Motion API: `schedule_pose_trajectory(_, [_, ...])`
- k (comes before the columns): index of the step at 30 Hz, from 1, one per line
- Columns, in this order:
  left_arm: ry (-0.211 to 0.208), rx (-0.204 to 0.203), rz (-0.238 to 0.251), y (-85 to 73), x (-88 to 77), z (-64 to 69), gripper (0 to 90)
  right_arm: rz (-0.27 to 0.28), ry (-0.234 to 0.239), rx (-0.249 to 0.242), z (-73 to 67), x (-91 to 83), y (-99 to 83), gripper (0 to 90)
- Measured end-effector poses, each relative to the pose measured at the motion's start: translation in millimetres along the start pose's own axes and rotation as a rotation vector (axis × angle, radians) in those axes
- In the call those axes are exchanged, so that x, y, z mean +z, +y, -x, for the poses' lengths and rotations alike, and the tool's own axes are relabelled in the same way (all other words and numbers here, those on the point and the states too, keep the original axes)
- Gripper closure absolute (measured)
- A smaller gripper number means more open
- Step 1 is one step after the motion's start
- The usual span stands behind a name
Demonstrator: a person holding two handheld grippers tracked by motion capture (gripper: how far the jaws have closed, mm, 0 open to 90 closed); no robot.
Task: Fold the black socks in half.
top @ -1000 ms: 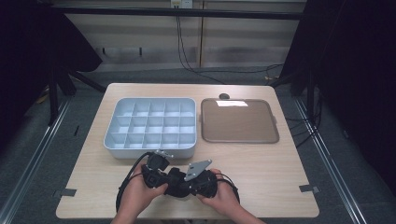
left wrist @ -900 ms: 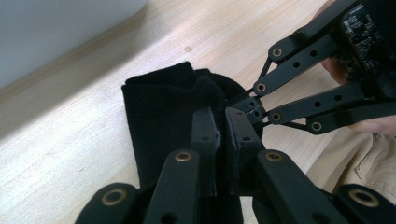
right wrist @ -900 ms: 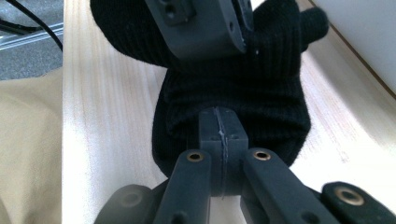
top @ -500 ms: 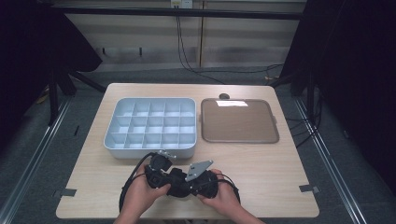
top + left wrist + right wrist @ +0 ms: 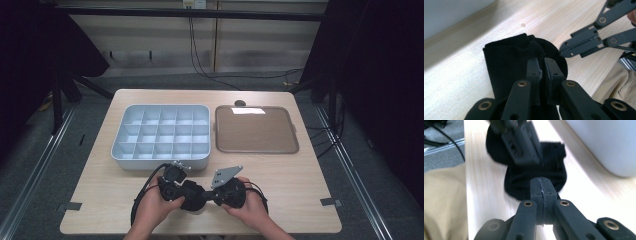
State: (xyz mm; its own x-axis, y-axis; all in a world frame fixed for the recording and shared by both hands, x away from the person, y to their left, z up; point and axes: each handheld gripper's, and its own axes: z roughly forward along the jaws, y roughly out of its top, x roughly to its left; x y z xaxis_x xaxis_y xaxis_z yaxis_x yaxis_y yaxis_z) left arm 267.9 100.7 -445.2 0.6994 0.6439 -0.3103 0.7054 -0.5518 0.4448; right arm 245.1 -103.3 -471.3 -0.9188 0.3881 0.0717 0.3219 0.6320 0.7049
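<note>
Black ribbed fabric, a small sock by the look of it, lies bunched on the pale wooden table right at the near edge, caught between both claws. On the left, the left gripper has its jaws clamped on one end of the cloth; in the left gripper view the pads pinch a fold of it, with the loose cuff spreading ahead and to the left of the tips. On the right, the right gripper is clenched tight, its jaws pressed together at the sock's other edge; I cannot tell whether any fabric is actually caught there.

So the sock's long axis runs roughly from one claw to the other, left to right across the table, and both hands are equally close. Beyond the tips, further up the table, sits the light grey plastic compartment box, and to its right the flat brown square tray. My guess is the next move pulls or folds along that line.
</note>
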Motion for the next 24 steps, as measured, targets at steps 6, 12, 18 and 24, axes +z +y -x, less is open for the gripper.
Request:
schedule_pose_trajectory(6, [0.001,0.002,0.011,1.5,-0.4,-0.9,83.1,-0.036,-0.001,-0.016,-1.8,5.9,-7.9,89.9])
schedule_pose_trajectory(12, [0.0,0.017,0.036,5.7,-6.4,3.3,82.8,-0.059,-0.011,-0.003,0.6,12.5,-13.4,89.9])
schedule_pose_trajectory(18, [-0.008,0.027,0.039,5.9,6.0,6.6,81.7,-0.055,-0.028,0.0,0.7,15.7,-14.9,90.0])
schedule_pose_trajectory(24, [-0.013,0.02,0.035,4.6,12.8,5.7,79.8,-0.063,-0.029,0.002,1.3,15.1,-16.3,89.6])
